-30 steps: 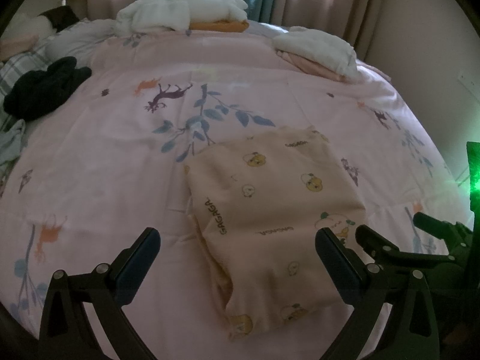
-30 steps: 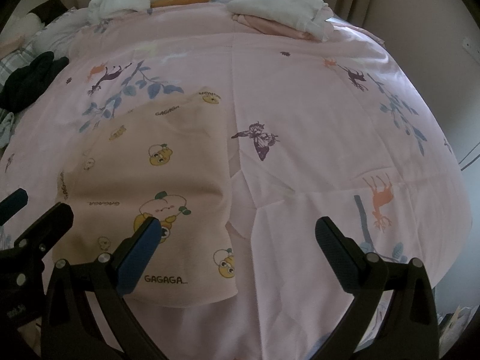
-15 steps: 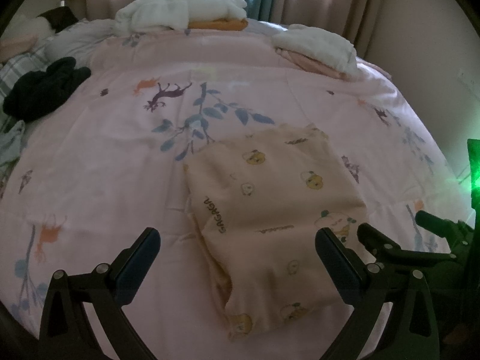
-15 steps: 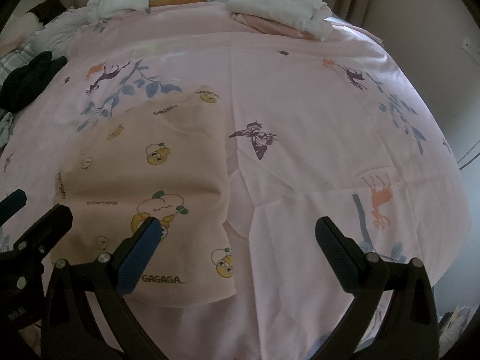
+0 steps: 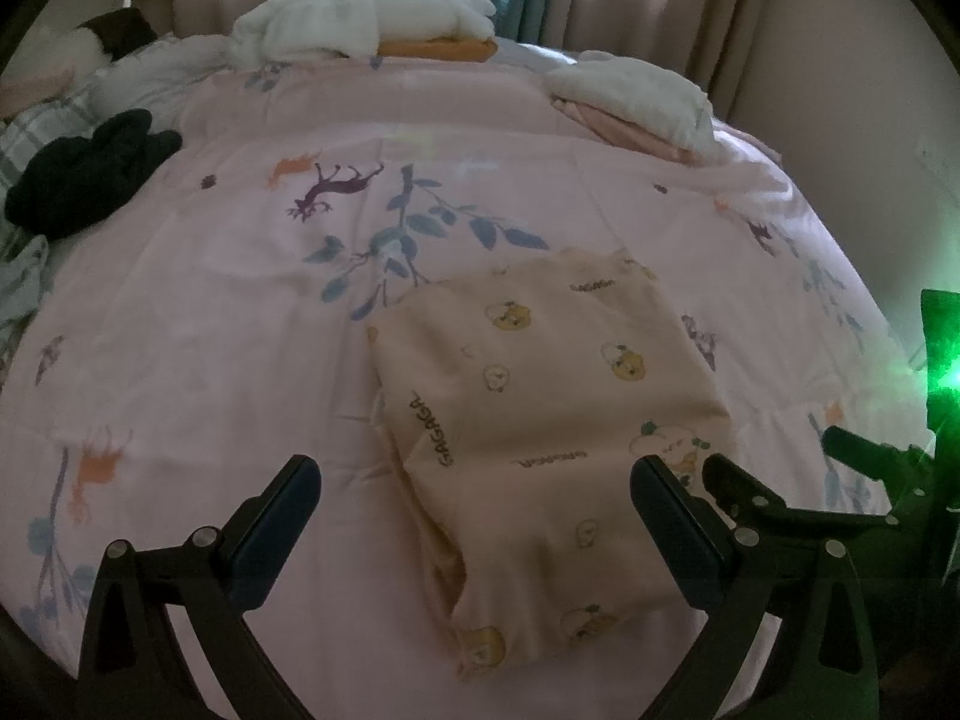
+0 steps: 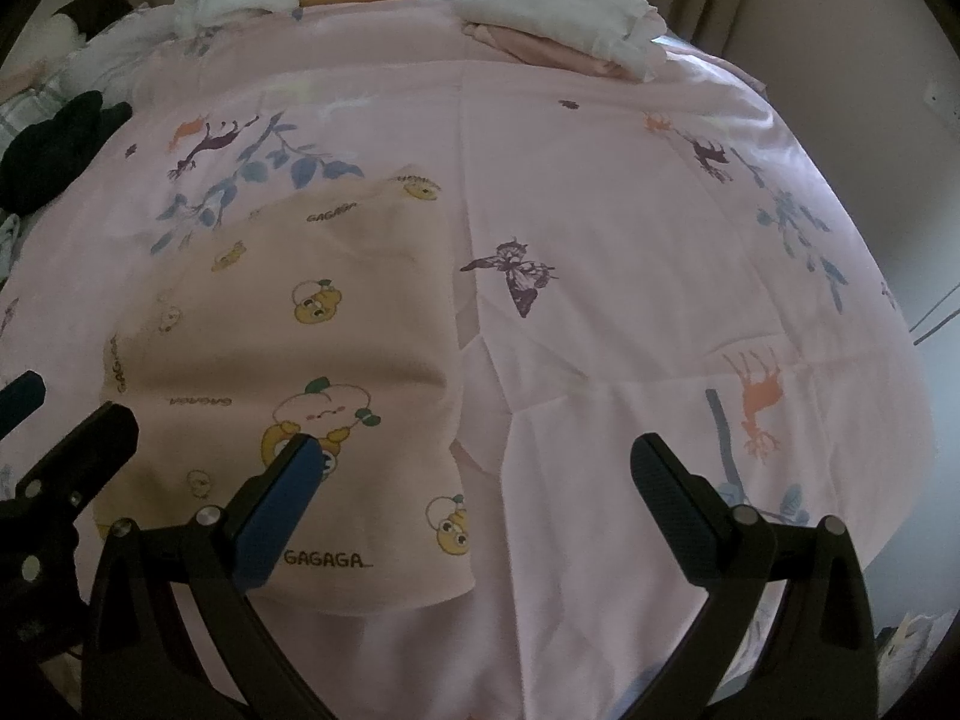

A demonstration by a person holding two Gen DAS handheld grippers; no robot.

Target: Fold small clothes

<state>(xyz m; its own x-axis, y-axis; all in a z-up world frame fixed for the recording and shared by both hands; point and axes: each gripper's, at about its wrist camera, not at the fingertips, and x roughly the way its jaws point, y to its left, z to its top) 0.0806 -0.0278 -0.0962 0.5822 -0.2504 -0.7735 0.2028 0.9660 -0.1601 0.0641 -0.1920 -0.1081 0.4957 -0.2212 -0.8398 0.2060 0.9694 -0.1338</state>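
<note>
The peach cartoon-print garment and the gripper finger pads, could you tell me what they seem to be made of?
The peach garment looks like soft knit cotton, matte, judging by its limp folds and printed characters; the exact fibre is unclear. The left gripper finger pads look like dark textured rubber or plastic; the right gripper has a pad with a fine dotted grip pattern.

Left tool [image 5: 474, 492] and right tool [image 6: 474, 474]: fingers spread wide, empty.

Soft matt peach cotton garment [image 5: 540, 408] with cartoon prints, lying on smooth pink printed bedsheet [image 5: 210, 312]; matt black plastic gripper [image 5: 474, 504] with shiny metal screws.
</note>
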